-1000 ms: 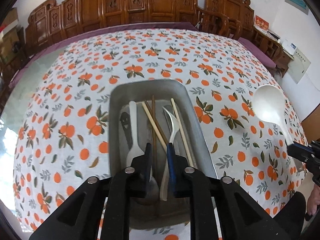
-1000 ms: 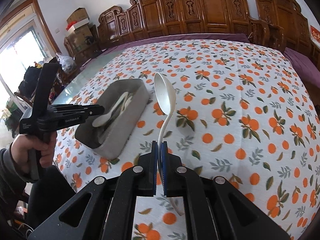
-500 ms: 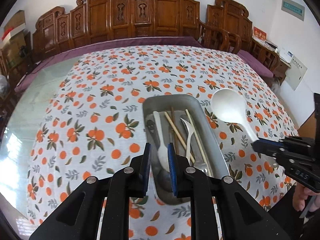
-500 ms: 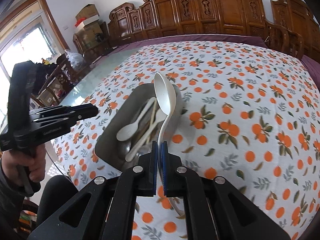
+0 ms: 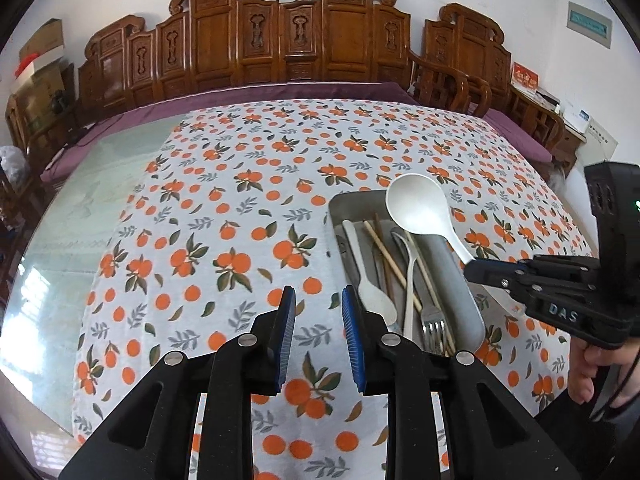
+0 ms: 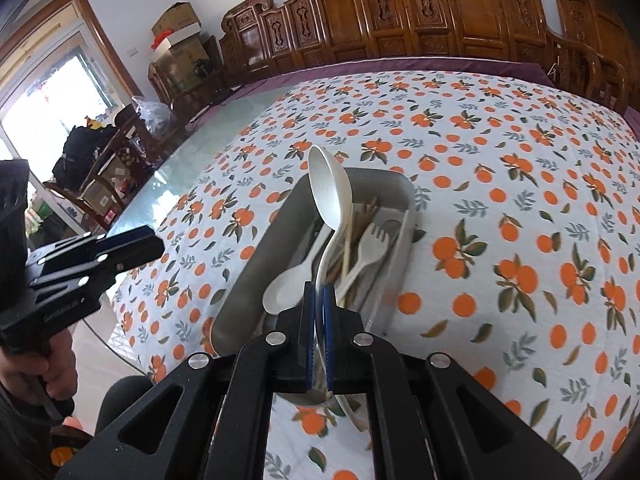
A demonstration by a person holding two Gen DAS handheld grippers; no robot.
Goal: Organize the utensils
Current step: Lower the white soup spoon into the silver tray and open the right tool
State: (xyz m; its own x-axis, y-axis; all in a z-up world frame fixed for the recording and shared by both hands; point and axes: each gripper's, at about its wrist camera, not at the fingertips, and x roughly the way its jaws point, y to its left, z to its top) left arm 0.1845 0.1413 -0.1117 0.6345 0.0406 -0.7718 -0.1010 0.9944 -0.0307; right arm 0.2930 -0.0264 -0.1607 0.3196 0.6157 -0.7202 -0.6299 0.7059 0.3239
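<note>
Left wrist view:
Left tool: jaws opening, nothing between them, over the orange-print cloth beside the tray.
Tray: metal, on the worktop; holds a small white spoon, chopsticks, a fork.
Ladle: white, bowl above the tray's far end, handle gripped by the right tool.

Right wrist view:
Right tool: clamped tight on the ladle handle.
Ladle: bowl raised over the tray.
Left tool: at the left edge, clear of the tray.
</note>
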